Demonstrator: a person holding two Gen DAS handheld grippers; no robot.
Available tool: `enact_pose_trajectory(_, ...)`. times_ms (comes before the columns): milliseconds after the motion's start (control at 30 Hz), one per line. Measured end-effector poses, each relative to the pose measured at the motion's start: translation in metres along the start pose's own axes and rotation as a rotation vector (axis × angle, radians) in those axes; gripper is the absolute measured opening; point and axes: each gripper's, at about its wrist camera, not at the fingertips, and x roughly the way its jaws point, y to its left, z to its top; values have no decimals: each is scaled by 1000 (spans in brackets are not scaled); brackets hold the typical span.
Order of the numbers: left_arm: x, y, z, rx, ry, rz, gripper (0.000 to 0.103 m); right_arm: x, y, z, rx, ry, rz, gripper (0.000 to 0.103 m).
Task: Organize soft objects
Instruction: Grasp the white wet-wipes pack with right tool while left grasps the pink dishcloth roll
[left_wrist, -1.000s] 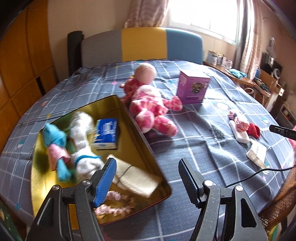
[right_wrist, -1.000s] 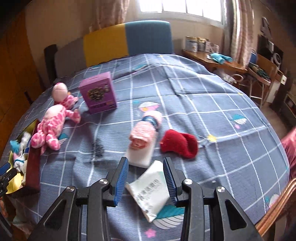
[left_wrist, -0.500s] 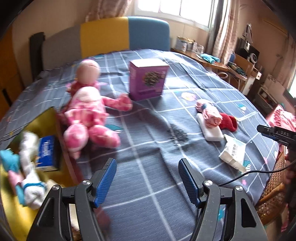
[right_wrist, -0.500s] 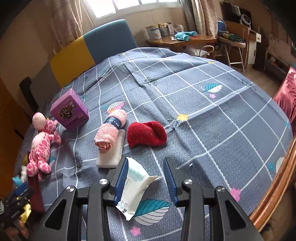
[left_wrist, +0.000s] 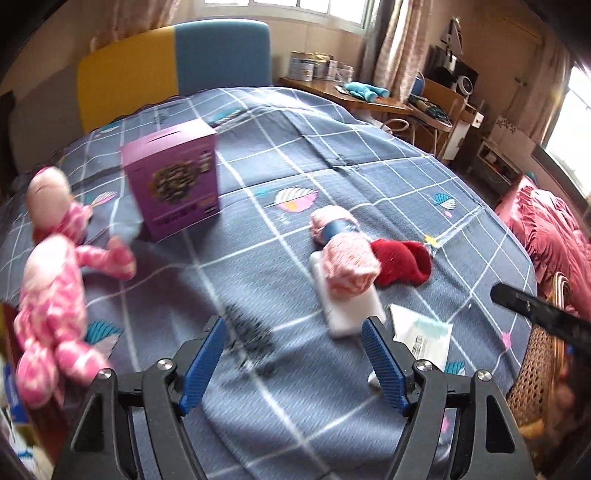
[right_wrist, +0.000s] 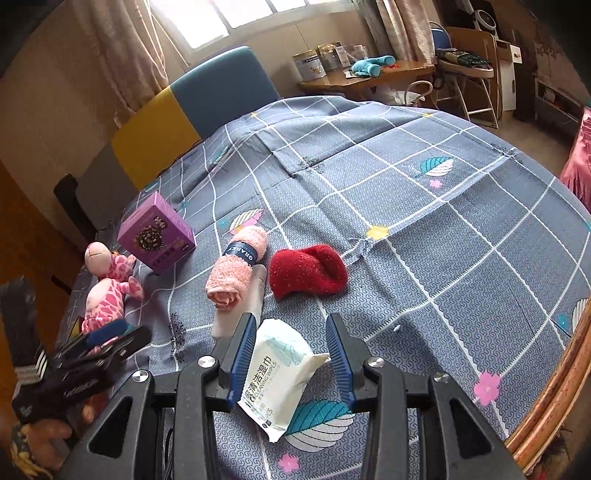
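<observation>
A rolled pink towel (left_wrist: 345, 254) (right_wrist: 236, 267) lies partly on a white flat block (left_wrist: 347, 308) (right_wrist: 242, 310). A red sock (left_wrist: 402, 262) (right_wrist: 306, 271) lies just right of it. A pink spotted plush doll (left_wrist: 55, 291) (right_wrist: 107, 288) lies at the left. A white wet-wipes pack (right_wrist: 279, 373) (left_wrist: 421, 336) lies between the fingers of my open right gripper (right_wrist: 291, 358), not clamped. My left gripper (left_wrist: 293, 358) is open and empty, above the cloth in front of the towel; it also shows in the right wrist view (right_wrist: 98, 349).
A purple box (left_wrist: 173, 184) (right_wrist: 157, 232) stands upright behind the doll. The gold tray's edge (left_wrist: 11, 373) shows at the far left. The table's wicker rim (right_wrist: 550, 398) is close on the right. A sofa (right_wrist: 177, 122) stands behind the table.
My left gripper has swung right, from over the gold tray to in front of the towel and sock. My right gripper has turned a little and stays over the wipes pack.
</observation>
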Motion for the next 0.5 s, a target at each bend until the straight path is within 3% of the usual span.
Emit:
enact_pose_trajectory(300, 73, -38, 57, 35, 66, 5, 81, 0, -1, 0, 4, 5, 20, 39)
enact_pose_trajectory(500, 118, -41, 73, 7, 130, 26, 79, 5, -5, 1, 21, 36, 53, 39)
